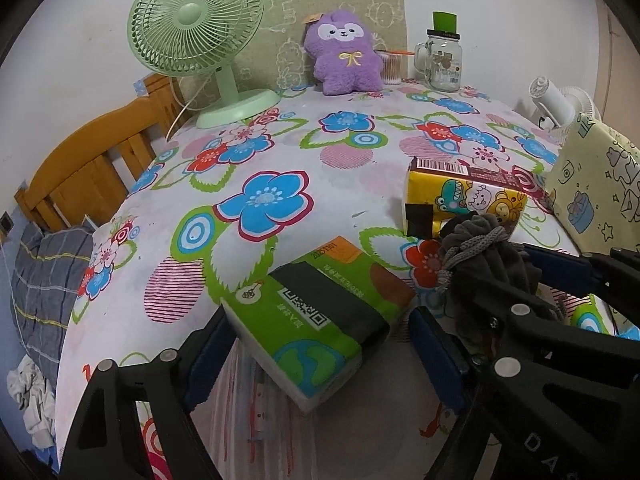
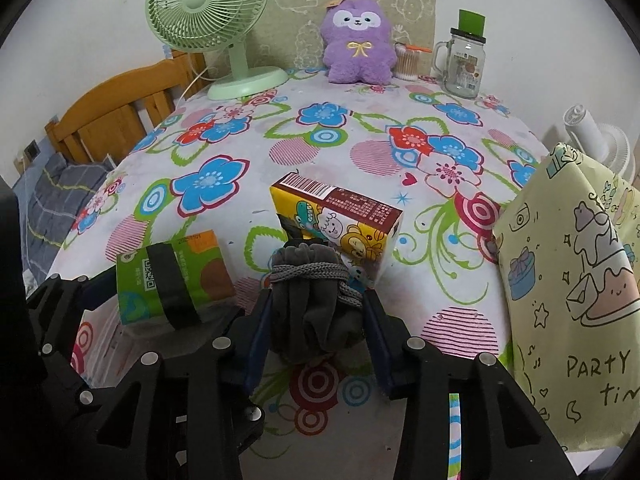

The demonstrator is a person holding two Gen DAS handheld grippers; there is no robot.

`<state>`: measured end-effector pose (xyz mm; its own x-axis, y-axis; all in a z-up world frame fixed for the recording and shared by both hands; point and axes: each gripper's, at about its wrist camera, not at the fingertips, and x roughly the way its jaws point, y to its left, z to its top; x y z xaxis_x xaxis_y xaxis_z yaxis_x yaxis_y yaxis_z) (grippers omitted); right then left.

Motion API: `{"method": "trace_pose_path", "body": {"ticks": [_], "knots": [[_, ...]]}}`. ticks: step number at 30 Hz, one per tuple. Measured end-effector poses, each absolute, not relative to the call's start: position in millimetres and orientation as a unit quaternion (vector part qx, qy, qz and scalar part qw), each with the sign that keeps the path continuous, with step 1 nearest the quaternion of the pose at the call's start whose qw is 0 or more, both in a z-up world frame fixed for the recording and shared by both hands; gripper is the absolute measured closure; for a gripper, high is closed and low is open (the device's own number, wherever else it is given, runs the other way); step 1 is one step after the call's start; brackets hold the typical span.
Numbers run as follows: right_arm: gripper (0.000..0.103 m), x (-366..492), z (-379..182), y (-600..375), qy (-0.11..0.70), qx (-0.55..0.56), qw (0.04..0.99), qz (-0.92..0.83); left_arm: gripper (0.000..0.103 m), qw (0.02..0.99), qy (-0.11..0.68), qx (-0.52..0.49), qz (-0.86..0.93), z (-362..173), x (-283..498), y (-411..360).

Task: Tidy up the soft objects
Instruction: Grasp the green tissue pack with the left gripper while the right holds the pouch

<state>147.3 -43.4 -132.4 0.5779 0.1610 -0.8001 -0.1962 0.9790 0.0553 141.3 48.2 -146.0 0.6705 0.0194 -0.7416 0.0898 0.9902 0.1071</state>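
My left gripper (image 1: 320,348) is shut on a green tissue pack (image 1: 320,316) with a black band, held over the table's near edge; it also shows in the right wrist view (image 2: 172,276). My right gripper (image 2: 316,320) is shut on a dark grey drawstring pouch (image 2: 312,304), which also shows in the left wrist view (image 1: 484,256). A yellow cartoon tissue pack (image 2: 340,216) lies on the floral tablecloth (image 2: 240,140) just beyond the pouch. A purple plush toy (image 2: 358,44) sits upright at the table's far edge.
A green desk fan (image 2: 212,20) stands at the back left. A glass mug jar (image 2: 464,64) and a cotton swab cup (image 2: 408,66) stand at the back right. A yellow "party time" bag (image 2: 572,300) stands at the right. A wooden bed frame (image 2: 116,116) is left.
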Motion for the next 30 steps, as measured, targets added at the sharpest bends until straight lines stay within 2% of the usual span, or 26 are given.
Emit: {"method": "trace_pose_path", "body": {"ticks": [1, 7, 13, 30], "knots": [[0.056, 147, -133, -43, 0.448, -0.020, 0.888, 0.101, 0.031, 0.912, 0.404, 0.067, -0.021, -146, 141, 48], [0.056, 147, -133, -43, 0.447, -0.018, 0.888, 0.105, 0.037, 0.914, 0.400, 0.067, -0.023, -144, 138, 46], [0.056, 144, -130, -47, 0.442, -0.015, 0.890, 0.107, 0.041, 0.916, 0.396, 0.064, -0.026, -140, 133, 42], [0.056, 127, -103, -63, 0.411, -0.004, 0.906, 0.099, 0.042, 0.930, 0.360, 0.068, -0.029, -112, 116, 27]]}}
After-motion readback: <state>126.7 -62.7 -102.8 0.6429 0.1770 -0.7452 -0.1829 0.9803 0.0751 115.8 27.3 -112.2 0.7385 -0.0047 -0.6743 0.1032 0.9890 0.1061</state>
